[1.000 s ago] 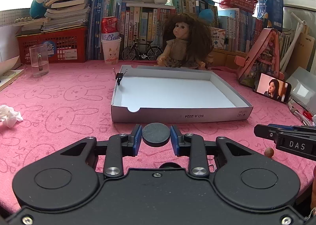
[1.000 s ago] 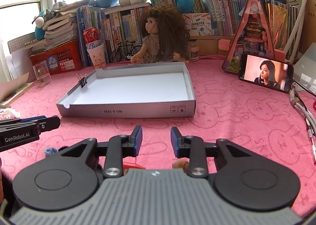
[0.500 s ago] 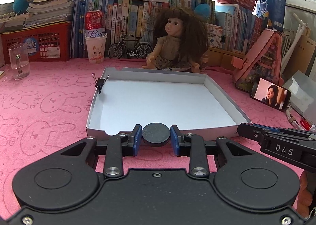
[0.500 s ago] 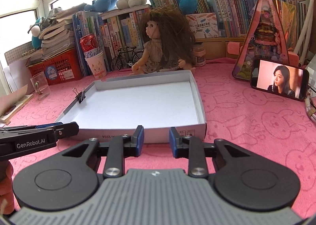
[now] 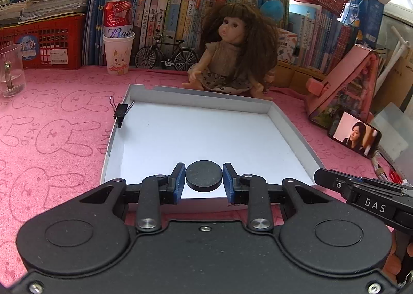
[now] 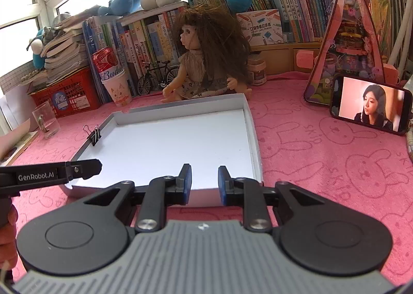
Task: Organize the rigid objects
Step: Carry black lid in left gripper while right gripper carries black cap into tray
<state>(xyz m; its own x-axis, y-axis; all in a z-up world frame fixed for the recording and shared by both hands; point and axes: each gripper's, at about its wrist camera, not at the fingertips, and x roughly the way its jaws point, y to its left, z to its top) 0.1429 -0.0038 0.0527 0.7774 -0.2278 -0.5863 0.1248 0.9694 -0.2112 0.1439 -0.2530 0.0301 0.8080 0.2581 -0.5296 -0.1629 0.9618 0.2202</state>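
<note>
- While it is carried over the near edge of the white tray [image 5: 289,123], the black disc [image 5: 204,176] is pinched by its rim between the blue pads of the left gripper [image 5: 204,177].
- The disc is judged stiff, light and smooth, so a hold across its widest part, as now, is preferred; a slip is likely if it is gripped off-centre.
- The right gripper [image 6: 204,181] is seen with nothing between its pads; its jaws are nearly together, with a gap left.
- A black clip [image 5: 121,111] is fixed on the tray's left wall.
</note>
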